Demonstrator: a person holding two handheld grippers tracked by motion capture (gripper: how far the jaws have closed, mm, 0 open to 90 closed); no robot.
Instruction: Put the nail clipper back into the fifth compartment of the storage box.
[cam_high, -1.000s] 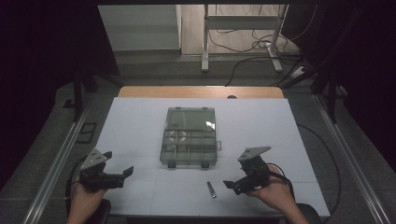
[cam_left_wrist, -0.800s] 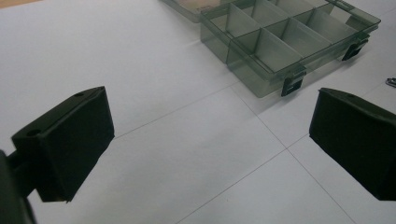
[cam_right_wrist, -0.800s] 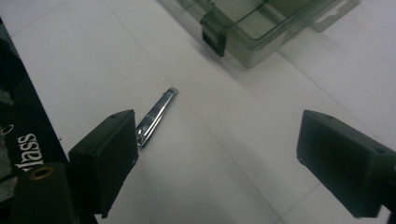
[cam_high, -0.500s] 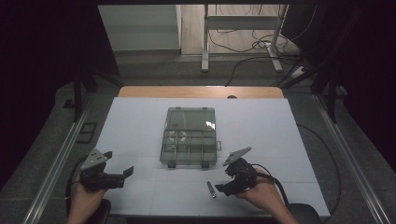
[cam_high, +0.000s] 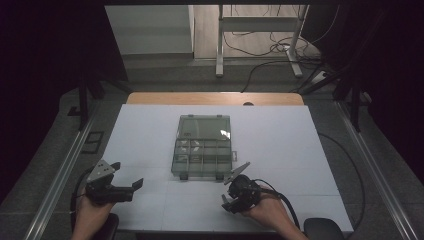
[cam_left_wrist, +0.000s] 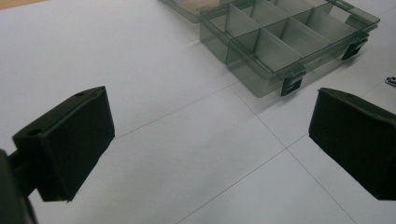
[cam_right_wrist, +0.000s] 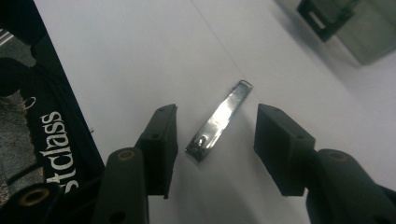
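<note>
A small metal nail clipper lies flat on the white table, near its front edge. My right gripper is lowered over it, one black jaw on each side of the clipper. The jaws have just been closing, and a gap still shows between each pad and the metal, so the gripper is open. From above, my right gripper covers the clipper. My left gripper rests at the front left, wide open with nothing between its fingers.
A clear grey compartment box stands open at the table's middle, its lid laid back and latches facing me; it also shows as the box ahead of the left gripper. A wooden strip borders the far edge.
My right gripper has moved left and down onto the spot where the clipper lay, and its jaws have narrowed around it. The left gripper has stayed put.
</note>
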